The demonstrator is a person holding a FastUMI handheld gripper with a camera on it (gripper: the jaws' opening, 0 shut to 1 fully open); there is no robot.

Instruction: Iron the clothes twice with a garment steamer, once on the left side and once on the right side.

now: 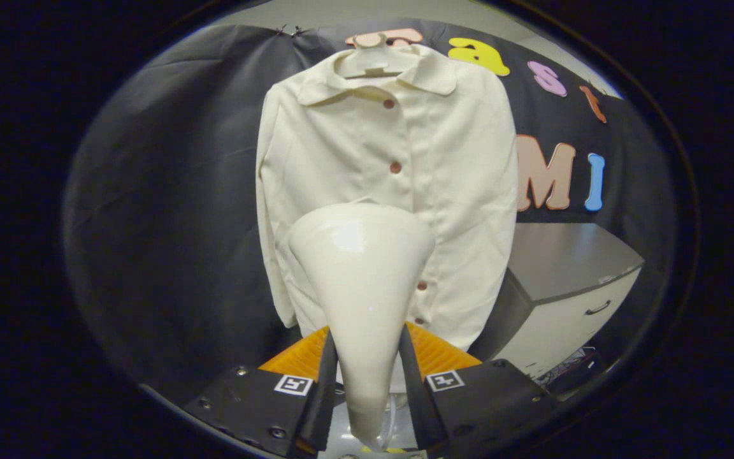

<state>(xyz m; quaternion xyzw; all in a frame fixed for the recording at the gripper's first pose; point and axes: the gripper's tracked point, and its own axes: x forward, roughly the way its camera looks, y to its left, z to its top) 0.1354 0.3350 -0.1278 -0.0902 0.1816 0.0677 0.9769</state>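
while the gripper (pixel 366 366) clamps both fingers on the garment steamer (pixel 362 280), its wide head faces the hanging cream shirt (pixel 456 191) near its lower buttons.

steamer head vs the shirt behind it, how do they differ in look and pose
The steamer head is glossy, smooth and rigid, clamped between the gripper fingers; the shirt is matte, soft cloth hanging from a hanger against the wall. The steamer head flares wider toward the shirt, which hangs flat with buttons down its front. Both are cream-white.
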